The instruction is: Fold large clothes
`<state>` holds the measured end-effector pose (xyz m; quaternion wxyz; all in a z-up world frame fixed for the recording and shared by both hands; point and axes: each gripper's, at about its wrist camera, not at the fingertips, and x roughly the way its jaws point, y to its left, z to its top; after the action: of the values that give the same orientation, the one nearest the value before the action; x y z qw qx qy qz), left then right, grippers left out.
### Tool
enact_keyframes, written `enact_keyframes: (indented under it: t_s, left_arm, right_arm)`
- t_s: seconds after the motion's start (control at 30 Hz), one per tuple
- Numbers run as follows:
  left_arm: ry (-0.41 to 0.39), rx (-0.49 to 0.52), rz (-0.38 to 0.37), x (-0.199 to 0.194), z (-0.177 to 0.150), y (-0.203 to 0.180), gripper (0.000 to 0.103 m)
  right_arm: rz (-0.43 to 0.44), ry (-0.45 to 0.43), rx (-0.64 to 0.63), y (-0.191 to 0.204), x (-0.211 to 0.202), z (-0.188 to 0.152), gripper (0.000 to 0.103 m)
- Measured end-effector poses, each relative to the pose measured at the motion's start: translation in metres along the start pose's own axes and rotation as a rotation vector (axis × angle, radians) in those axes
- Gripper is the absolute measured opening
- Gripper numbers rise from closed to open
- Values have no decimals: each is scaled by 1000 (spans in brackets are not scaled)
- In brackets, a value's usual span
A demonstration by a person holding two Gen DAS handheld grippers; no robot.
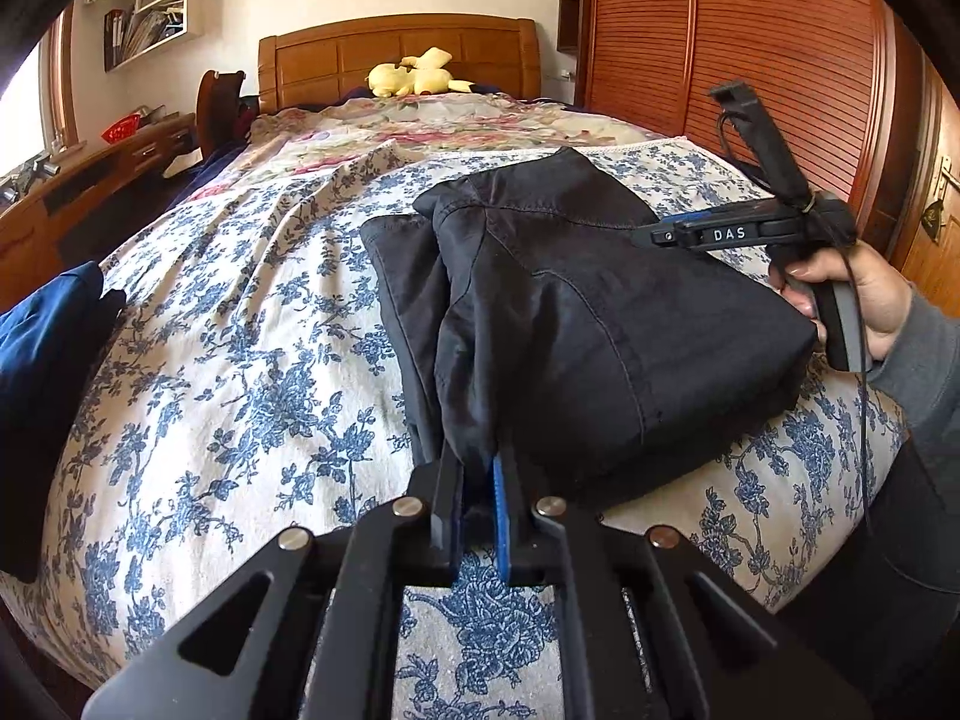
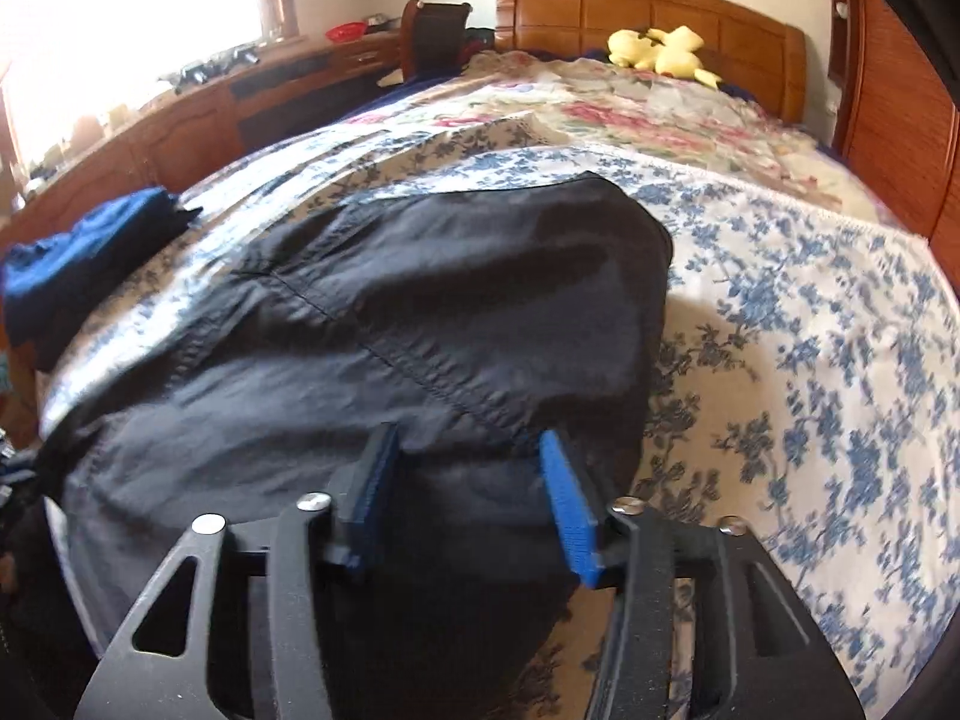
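Just keep left tool (image 1: 480, 480) pinched on the folded black nylon garment's (image 1: 576, 312) edge, right tool (image 2: 474, 480) spread wide, then smooth flat.

— What does the rig look like up close?

— The left black two-finger gripper (image 1: 478, 480) has flat angular link arms with triangular cut-outs, round silver pivot pins, and ribbed blue pads (image 1: 499, 516) inside its fingers. The right black two-finger gripper (image 2: 474, 468) is built the same way.

— Any markings?

— From the left wrist camera, white letters "DAS" run along the right one's bar, and a thin black cable (image 1: 862, 372) hangs by its grey pistol handle.

— And the person?

— A grey knit sleeve (image 1: 924, 360).
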<state>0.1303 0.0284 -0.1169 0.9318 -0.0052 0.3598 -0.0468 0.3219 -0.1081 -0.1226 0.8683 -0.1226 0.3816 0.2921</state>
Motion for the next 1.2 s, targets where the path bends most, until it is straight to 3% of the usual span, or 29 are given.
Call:
enact_keyframes:
  t_s: [0.13,0.27,0.67,1.2]
  left_arm:
    - [-6,-8,6,-8,-1,2,13]
    - [2,-22,16,-16,-5,8,26]
    - [49,-53,27,-15,-17,10,43]
    - [118,-76,61,23,-21,8,47]
  right_arm:
    - [2,24,45,-12,13,-1,75]
    - [-3,24,76,-19,16,-5,81]
    - [39,57,158,-34,11,-16,82]
    - [172,110,278,-51,29,-27,82]
